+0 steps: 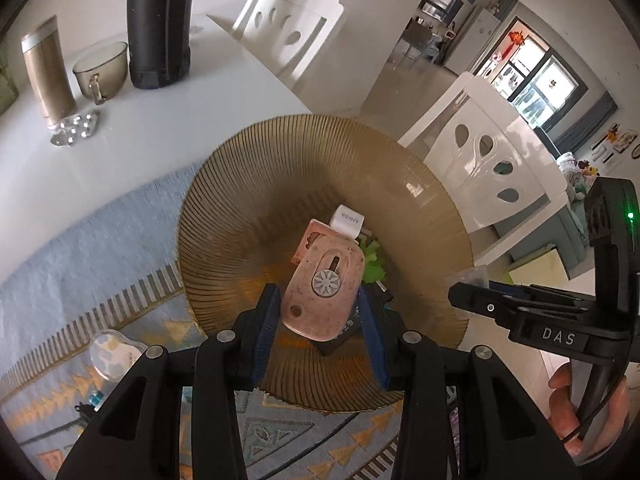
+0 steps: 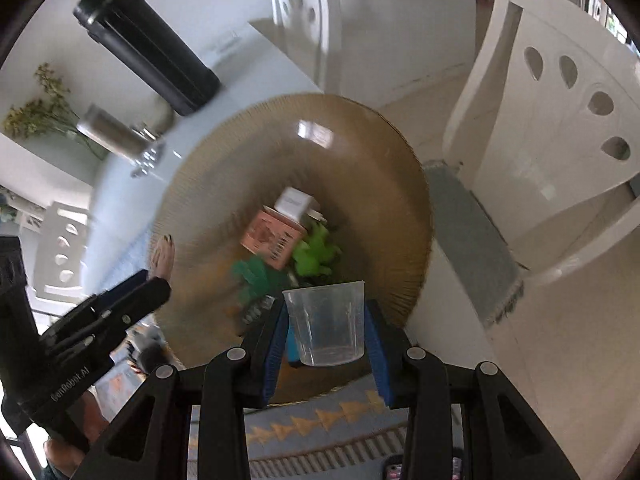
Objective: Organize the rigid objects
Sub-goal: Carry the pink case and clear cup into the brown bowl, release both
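Note:
A wide amber ribbed glass bowl point(image 1: 240, 200) point(image 2: 360, 152) stands on a blue patterned mat point(image 1: 80, 248). In it lie a white charger point(image 1: 348, 220) point(image 2: 294, 202), a pink box point(image 1: 310, 240) point(image 2: 272, 236), a light green toy point(image 1: 372, 264) point(image 2: 316, 254) and a dark green toy point(image 2: 256, 276). My left gripper point(image 1: 320, 312) hangs over the bowl, shut on a pink speckled oval case point(image 1: 320, 280) with a flower dial. My right gripper point(image 2: 326, 320) holds a clear plastic measuring cup point(image 2: 326, 324) upright above the bowl's near rim. Each gripper shows at the edge of the other's view.
On the white table behind stand a tall black bottle point(image 1: 160, 20), a gold tumbler point(image 1: 48, 72), a glass mug point(image 1: 102, 66) and a blister pack point(image 1: 78, 126). White chairs point(image 1: 288, 28) point(image 2: 560, 140) flank the table. A clear plastic piece point(image 1: 112, 354) lies on the mat.

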Demonstrator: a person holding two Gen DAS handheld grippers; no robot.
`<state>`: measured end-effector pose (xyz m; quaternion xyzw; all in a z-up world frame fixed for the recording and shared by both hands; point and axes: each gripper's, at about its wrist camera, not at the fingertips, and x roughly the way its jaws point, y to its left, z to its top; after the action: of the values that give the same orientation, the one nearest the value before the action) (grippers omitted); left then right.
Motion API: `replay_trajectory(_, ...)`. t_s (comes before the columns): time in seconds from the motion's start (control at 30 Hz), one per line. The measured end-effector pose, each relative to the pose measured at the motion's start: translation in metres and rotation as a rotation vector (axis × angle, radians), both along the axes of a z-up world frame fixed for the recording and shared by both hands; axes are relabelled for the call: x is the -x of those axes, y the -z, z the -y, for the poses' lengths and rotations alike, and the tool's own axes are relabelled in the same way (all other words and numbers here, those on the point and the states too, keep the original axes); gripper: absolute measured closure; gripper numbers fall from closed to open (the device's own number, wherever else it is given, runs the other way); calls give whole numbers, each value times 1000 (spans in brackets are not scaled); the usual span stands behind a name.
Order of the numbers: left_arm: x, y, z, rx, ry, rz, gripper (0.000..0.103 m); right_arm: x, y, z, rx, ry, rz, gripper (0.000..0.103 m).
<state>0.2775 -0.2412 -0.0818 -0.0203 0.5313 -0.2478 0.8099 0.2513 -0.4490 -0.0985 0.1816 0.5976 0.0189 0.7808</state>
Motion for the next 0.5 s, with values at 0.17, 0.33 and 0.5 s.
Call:
replay_trajectory(0.17,4,-16,-9,-37,-26,41,38,5,-9,8,60,16,8,43)
replay_trajectory(0.33,25,-50,-73,25,-146,90,36,27,-45,11,27,72,123,32)
replay_trajectory(0.5,55,-82,-149,25,-299,164,36,43,-70,-13,16,39,183,29)
